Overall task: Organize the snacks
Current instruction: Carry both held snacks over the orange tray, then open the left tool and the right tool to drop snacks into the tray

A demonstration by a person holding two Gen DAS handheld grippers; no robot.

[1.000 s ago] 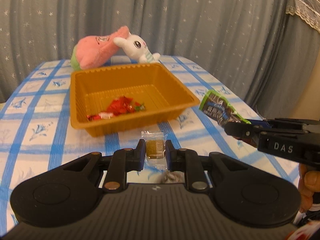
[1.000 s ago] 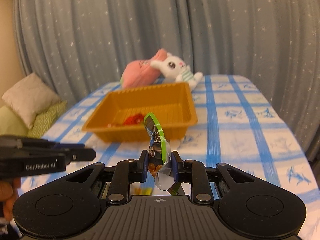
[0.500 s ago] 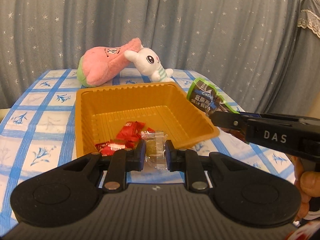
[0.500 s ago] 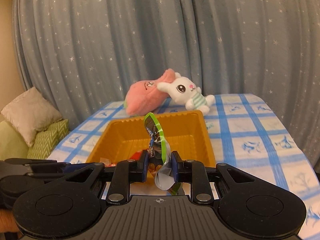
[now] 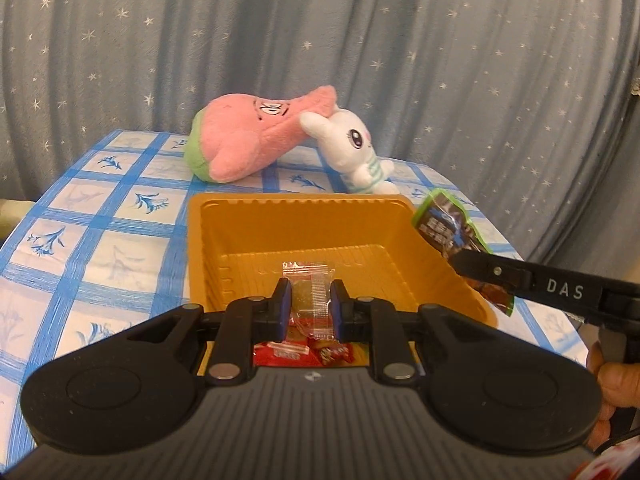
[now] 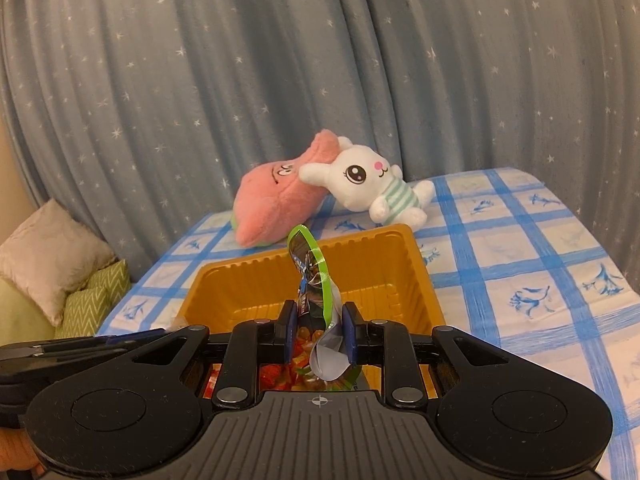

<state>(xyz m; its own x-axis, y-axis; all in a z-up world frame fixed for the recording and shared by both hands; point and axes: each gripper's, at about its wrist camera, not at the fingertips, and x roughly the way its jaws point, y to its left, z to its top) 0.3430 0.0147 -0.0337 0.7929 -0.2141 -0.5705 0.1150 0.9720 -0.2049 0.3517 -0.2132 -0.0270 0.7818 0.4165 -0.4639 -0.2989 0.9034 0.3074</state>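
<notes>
Orange plastic tray [image 5: 404, 216] below both grippers; left gripper [image 5: 308, 306] clamps clear candy sachet [image 5: 310, 292] over tray interior; right gripper [image 6: 318, 330] pinches green-edged snack packet [image 6: 312, 280] above near rim; release low, clear of red wrappers [image 5: 304, 354], one at a time.

Count of items in view:
- grippers: 2, left gripper [image 5: 308, 308] and right gripper [image 6: 318, 332]
- orange tray [image 5: 248, 240]: 1
- clear-wrapped candy [image 5: 310, 300]: 1
- green snack packet [image 6: 314, 280]: 1
- red wrappers [image 5: 280, 354] in tray: several, exact number unclear
- plush toys: 2, pink [image 5: 248, 140] and white rabbit [image 5: 352, 152]
- cushions: 2 [image 6: 48, 256], [image 6: 94, 304]
</notes>
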